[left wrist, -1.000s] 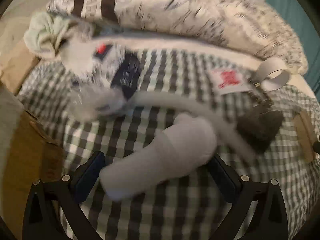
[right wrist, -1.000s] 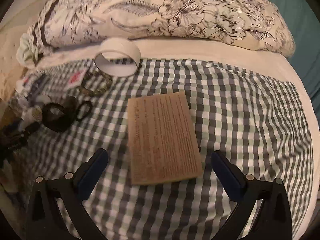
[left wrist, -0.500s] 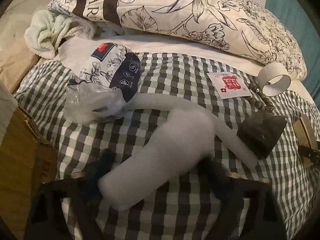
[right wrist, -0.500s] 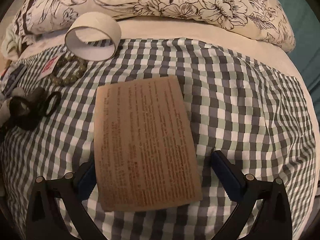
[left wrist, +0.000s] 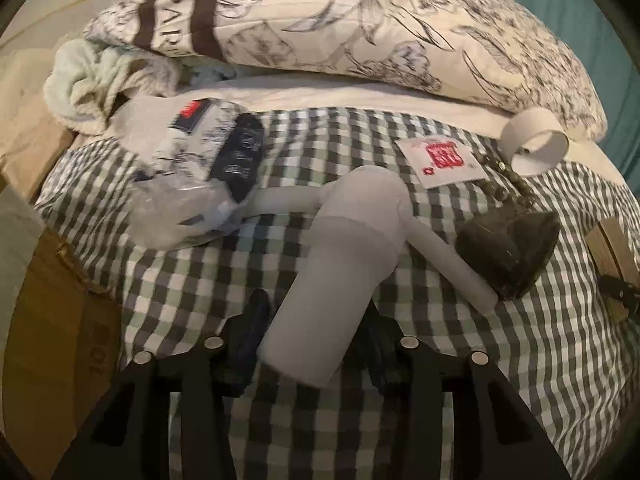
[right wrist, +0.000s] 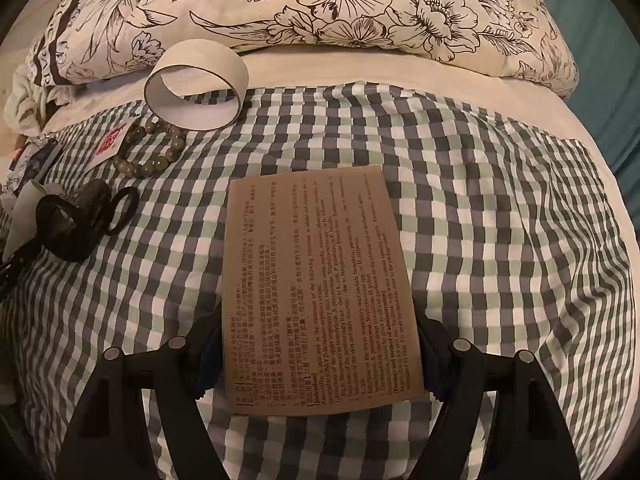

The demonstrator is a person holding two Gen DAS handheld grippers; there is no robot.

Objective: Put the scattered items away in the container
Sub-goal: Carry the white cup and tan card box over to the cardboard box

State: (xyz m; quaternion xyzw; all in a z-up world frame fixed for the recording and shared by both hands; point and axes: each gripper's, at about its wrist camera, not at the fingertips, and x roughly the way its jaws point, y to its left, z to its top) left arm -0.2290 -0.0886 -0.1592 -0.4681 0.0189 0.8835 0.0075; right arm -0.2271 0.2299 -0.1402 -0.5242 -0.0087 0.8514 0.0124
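Observation:
A white cylinder lies slanted on the checked bedcover, across a thin white tube. My left gripper has its pads against both sides of the cylinder's near end, and its jaws are opening slightly. A brown printed card lies flat in the right wrist view. My right gripper straddles the card's near half. Its jaws are closing, and the pads meet the two long edges. A cardboard box stands at the left edge of the bed.
A clear plastic package, a red-and-white sachet, a bead bracelet, a white paper ring and a black lens-like object lie scattered on the cover. A floral pillow spans the back, with a pale towel at its left.
The left jaws came in from wide open onto the white cylinder. The right gripper moved forward over the brown card and its jaws narrowed to the card's edges.

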